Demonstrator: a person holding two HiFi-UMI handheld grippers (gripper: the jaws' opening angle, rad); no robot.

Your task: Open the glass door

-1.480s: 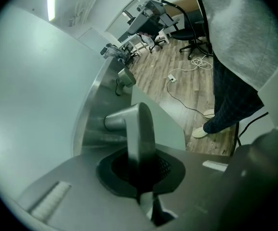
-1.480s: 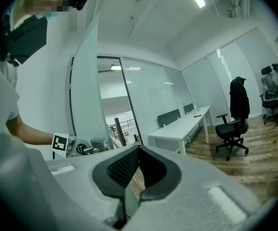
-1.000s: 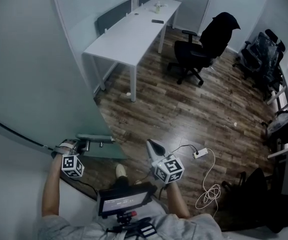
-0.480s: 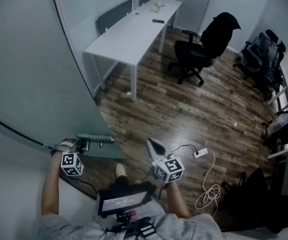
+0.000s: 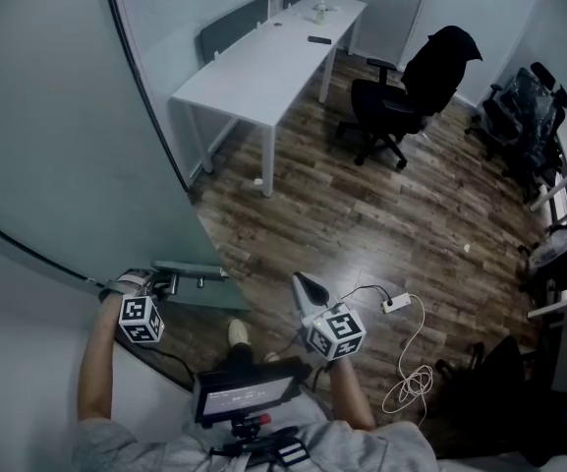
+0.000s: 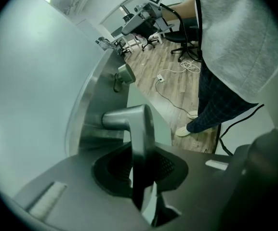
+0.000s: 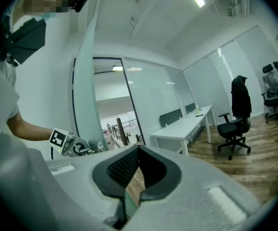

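Left gripper view: left hand-held gripper (image 6: 139, 150), jaws just opening, now slack around the metal door handle (image 6: 138, 121) standing between them. Head view: glass door (image 5: 67, 155) fills 9 o'clock, handle at 8. Right hand-held gripper (image 5: 309, 289) at 6 o'clock, jaws together, empty. Marker cube (image 5: 336, 331) bears square patterns only.

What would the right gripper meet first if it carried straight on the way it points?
Nothing close: the right gripper points over brown wooden floor. First in line seems the frosted glass partition wall beside the long white desk, though depth is hard to judge.
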